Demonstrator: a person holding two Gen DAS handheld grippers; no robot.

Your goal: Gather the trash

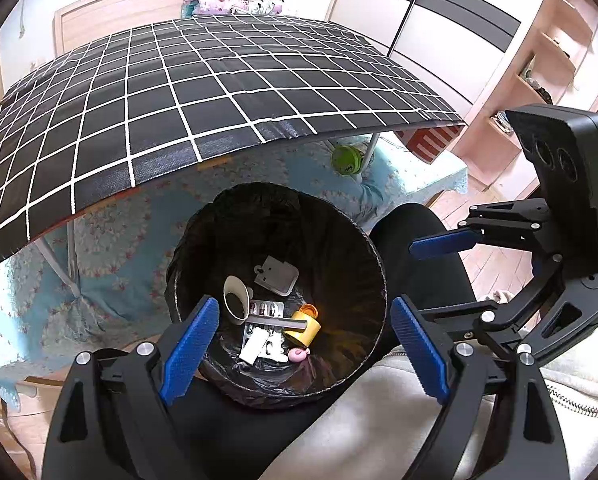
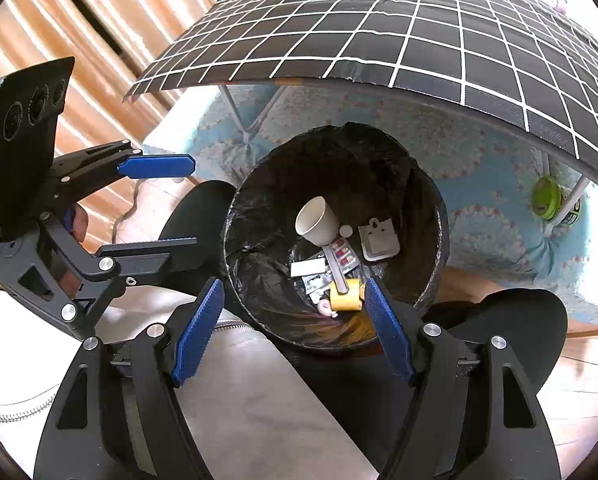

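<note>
A black-lined trash bin [image 1: 375, 256] stands on the floor below both grippers; it also shows in the right wrist view [image 2: 439, 216]. Inside lie a paper cup [image 1: 235, 296] [image 2: 317, 222], a yellow bottle [image 1: 303, 330] [image 2: 345, 300], a blister pack [image 1: 265, 309] [image 2: 343, 258], a grey card [image 1: 277, 276] [image 2: 379, 240], white paper scraps and a small pink piece [image 1: 297, 355]. My left gripper [image 1: 305, 344] is open and empty above the bin. My right gripper [image 2: 295, 328] is open and empty above it too; it shows at the right of the left wrist view [image 1: 415, 276].
A folding table with a black grid cloth [image 1: 203, 92] [image 2: 419, 28] overhangs just behind the bin. Under it are metal legs, a floral blue sheet [image 1: 111, 240] and a green round object [image 1: 346, 158] [image 2: 545, 198]. The person's black-trousered legs flank the bin. Shelves stand at right.
</note>
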